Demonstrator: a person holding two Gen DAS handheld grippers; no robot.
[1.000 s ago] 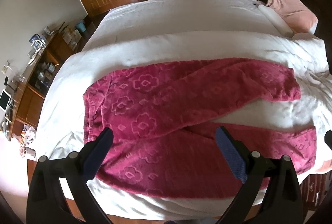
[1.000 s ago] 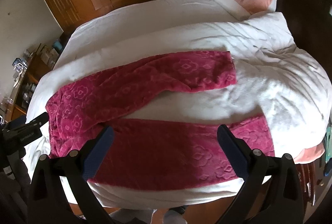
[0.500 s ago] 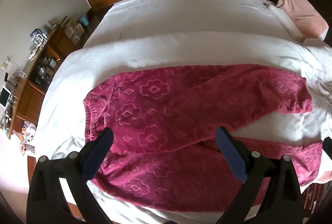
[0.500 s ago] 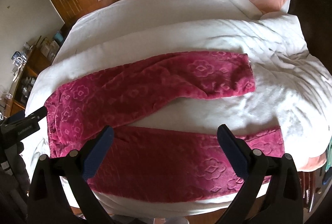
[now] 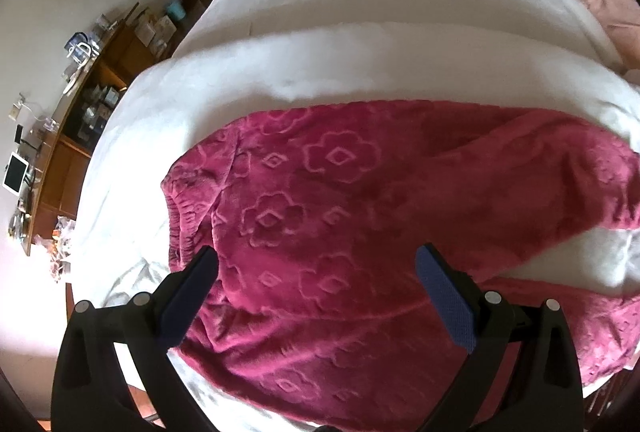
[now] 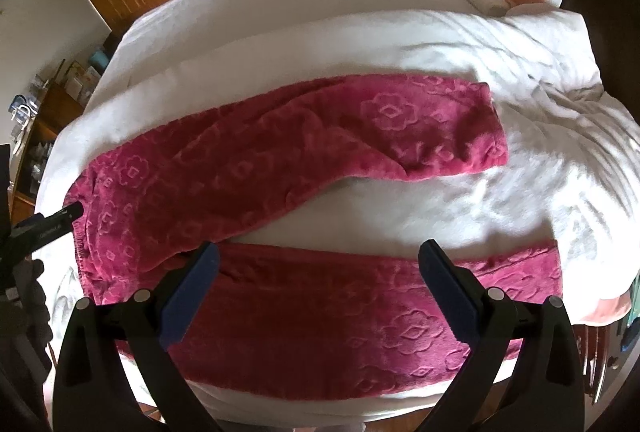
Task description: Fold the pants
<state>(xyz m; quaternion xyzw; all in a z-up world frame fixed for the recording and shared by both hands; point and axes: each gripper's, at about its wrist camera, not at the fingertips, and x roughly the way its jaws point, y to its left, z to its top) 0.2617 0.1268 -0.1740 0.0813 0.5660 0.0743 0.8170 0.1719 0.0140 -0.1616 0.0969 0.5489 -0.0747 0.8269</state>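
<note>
We see the magenta fleece pants (image 6: 280, 167) spread flat on the white duvet (image 6: 360, 31) of the bed, waistband at the left, legs forked toward the right, one near the bed's edge, one farther. Our left gripper (image 5: 316, 274) hangs spread wide above the seat area; our right gripper (image 6: 320, 268) hangs spread wide above the near leg (image 6: 360, 312). Neither grips fabric.
</note>
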